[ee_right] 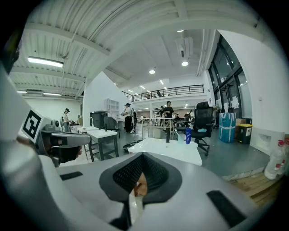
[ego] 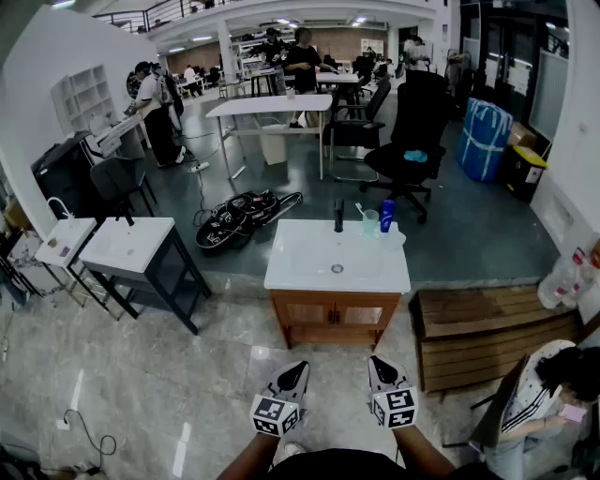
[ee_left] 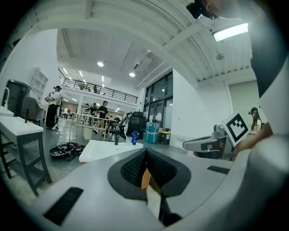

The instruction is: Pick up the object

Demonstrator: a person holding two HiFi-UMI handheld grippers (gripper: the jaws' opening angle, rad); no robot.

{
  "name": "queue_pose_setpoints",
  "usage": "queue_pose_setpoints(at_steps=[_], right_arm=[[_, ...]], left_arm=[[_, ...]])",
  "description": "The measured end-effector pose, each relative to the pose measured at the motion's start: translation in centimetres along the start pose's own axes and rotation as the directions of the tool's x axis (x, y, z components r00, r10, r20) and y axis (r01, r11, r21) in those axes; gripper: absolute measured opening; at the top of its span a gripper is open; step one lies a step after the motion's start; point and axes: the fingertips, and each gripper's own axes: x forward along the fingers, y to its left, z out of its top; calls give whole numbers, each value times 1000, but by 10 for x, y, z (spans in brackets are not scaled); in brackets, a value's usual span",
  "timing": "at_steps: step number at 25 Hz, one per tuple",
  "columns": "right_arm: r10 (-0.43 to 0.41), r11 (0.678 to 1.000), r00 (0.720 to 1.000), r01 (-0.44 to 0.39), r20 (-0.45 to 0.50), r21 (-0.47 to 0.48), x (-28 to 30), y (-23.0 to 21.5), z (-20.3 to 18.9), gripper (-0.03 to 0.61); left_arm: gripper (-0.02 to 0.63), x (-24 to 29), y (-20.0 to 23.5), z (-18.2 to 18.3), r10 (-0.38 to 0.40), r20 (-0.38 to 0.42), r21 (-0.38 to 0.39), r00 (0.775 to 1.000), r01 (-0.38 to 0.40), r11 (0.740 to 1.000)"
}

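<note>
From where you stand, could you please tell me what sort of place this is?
Probably an open-plan lab or workshop hall: a freestanding washbasin cabinet, an office chair and long white table behind it, a railed mezzanine above.

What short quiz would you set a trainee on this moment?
1. True or false: the blue bottle stands on the white washbasin, right of the black tap.
2. The left gripper and right gripper are: A) both shut, empty; B) both open; C) left shut on the bottle.
3. Fill in: beyond the washbasin stands a black office ____.
Key: 1 true; 2 A; 3 chair.
</note>
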Motion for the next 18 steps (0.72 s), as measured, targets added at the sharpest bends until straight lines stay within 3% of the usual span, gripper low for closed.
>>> queue_pose_setpoints(at_steps=[4, 12, 18], right_arm=[[-7, 1000, 1000, 7, 9, 7, -1, 6, 2, 18], [-14, 1000, 999, 15, 30, -26, 4, 27, 12, 18], [8, 1000, 999, -9, 40, 28, 11, 44, 10, 18]], left_arm=[[18, -1, 2, 11, -19, 11, 40, 1000, 19, 999], [18, -8, 6, 11, -45, 15, 46, 999, 45, 998], [18, -17, 19, 7, -70, 6, 51, 998, 70, 996]])
